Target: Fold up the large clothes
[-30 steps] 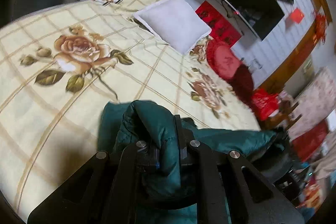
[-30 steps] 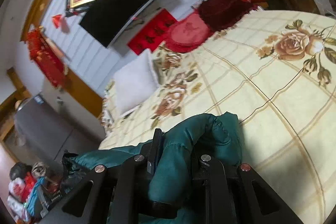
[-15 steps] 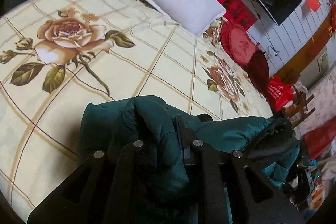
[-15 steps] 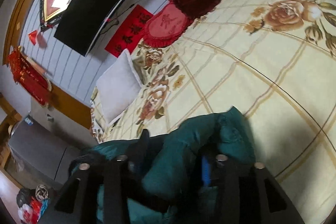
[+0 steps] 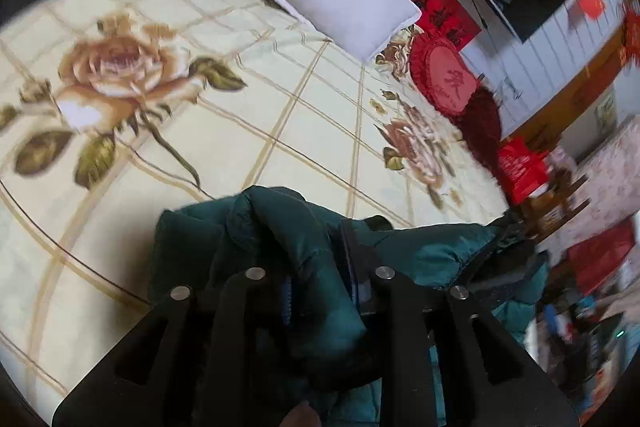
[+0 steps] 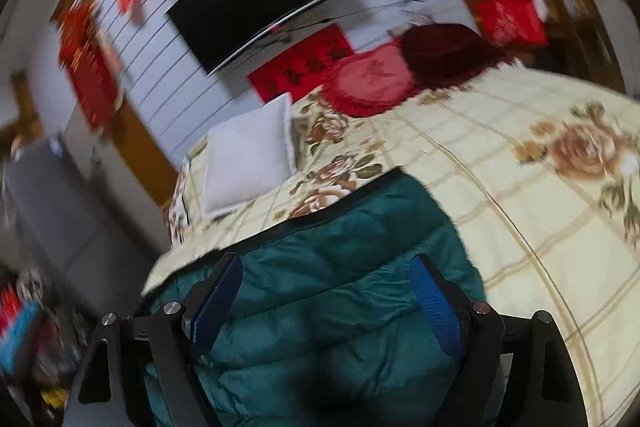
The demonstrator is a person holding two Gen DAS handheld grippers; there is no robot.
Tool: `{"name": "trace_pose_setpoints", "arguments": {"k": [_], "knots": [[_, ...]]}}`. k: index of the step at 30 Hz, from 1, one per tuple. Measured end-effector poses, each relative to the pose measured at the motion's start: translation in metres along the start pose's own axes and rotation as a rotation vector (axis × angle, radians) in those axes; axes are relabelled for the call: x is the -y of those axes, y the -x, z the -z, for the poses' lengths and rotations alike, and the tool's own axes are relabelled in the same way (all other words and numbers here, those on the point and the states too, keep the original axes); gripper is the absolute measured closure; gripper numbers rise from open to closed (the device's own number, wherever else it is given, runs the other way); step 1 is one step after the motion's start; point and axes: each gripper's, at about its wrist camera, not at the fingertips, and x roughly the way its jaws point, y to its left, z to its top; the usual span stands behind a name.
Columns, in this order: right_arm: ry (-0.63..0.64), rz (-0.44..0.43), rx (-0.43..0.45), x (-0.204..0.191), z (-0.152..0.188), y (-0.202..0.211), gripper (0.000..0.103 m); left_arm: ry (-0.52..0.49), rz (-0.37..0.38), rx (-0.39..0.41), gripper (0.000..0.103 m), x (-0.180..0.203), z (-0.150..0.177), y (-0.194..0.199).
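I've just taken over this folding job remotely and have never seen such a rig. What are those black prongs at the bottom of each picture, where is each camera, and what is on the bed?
There is no robot arm: a person holds a two-finger gripper in each hand, and a fisheye camera on each looks forward along its fingers. The black prongs are those fingers.

In the left wrist view, the left gripper has been easing open, but a fold of the dark green padded jacket still sits pinched between its jaws.

In the right wrist view, the right gripper has just opened wide; the jacket lies loose below its blue pads.

The jacket rests on a rose-patterned bedspread, with a white pillow further back.
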Motion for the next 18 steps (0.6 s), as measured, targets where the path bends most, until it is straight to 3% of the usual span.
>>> {"name": "trace_pose_setpoints", "arguments": {"k": [1, 3, 6, 11, 13, 18], "knots": [[0.027, -0.001, -0.004, -0.005, 0.001, 0.0, 0.019, 0.04, 0.038, -0.02, 0.07, -0.006, -0.001, -0.002], [0.056, 0.017, -0.005, -0.009, 0.003, -0.001, 0.019, 0.055, 0.064, -0.025, 0.066, -0.008, -0.002, -0.002], [0.069, 0.064, 0.0, -0.008, 0.004, -0.004, 0.019, -0.039, 0.01, -0.01, 0.061, 0.009, 0.0, 0.002], [0.049, 0.082, -0.014, -0.002, 0.004, -0.008, 0.019, -0.18, -0.056, 0.026, 0.011, 0.031, 0.007, 0.011], [0.05, 0.084, -0.024, -0.002, 0.004, -0.009, 0.019, -0.227, -0.12, 0.068, 0.001, 0.035, 0.007, 0.015], [0.1, 0.125, -0.022, -0.008, 0.003, -0.008, 0.019, -0.228, -0.171, 0.204, 0.001, 0.036, 0.004, 0.032]]}}
